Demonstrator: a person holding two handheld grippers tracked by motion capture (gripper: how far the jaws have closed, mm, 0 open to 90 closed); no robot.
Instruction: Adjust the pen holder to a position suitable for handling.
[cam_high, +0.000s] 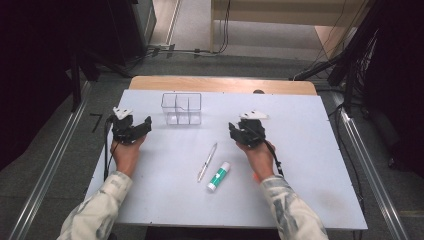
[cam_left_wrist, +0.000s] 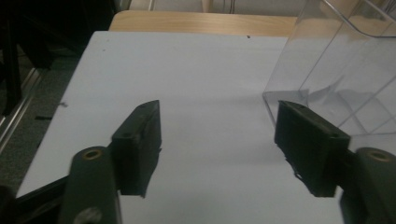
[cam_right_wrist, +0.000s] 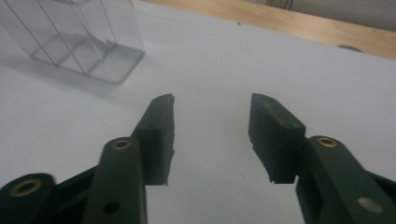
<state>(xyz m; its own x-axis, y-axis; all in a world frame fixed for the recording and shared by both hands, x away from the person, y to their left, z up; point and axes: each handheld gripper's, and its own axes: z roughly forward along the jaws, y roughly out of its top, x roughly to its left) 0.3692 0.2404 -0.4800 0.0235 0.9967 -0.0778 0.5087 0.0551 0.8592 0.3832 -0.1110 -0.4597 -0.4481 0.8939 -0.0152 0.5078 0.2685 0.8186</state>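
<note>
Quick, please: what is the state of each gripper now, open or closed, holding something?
Left gripper: open, nothing between the jaws.
Right gripper: open, nothing between the jaws.

Divided bin (cam_high: 181, 108) sits on the surface (cam_high: 310, 150) toward its far edge, left of centre. Pen (cam_high: 207, 161) lies nearer the person, around the middle, glue stick (cam_high: 218, 176) just beside it on its right and slightly nearer. Left claw (cam_high: 134, 129) is left of the bin, right claw (cam_high: 243, 131) right of it, beyond the glue stick. Pen and glue stick lie between the two hands.
</note>
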